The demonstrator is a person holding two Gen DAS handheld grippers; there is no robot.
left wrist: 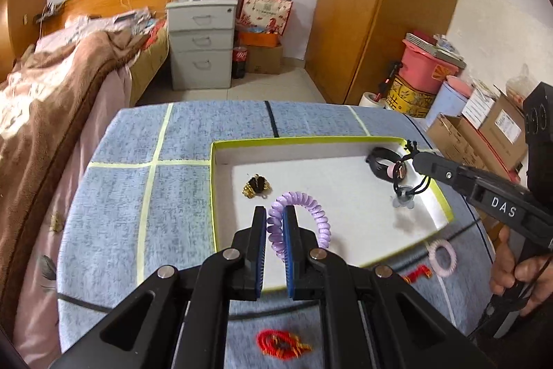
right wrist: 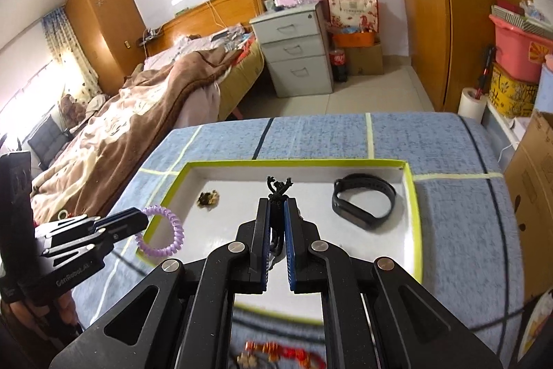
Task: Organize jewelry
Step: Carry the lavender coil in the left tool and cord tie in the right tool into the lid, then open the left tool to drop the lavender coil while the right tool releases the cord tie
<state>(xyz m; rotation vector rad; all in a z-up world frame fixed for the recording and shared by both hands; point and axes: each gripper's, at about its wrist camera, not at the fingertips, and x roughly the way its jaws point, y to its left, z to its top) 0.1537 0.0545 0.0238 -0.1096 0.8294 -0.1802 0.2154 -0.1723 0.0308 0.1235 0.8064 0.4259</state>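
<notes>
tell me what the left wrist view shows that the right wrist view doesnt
Only the left wrist view shows the pale pink hair tie on the blue cloth outside the tray, and the clear charm dangling from the right tongs' black cord.

Only the right wrist view shows the bare tray floor around the whole black band.

Both show the tray, gold-black ornament, and purple coil tie clamped in the left tongs.
</notes>
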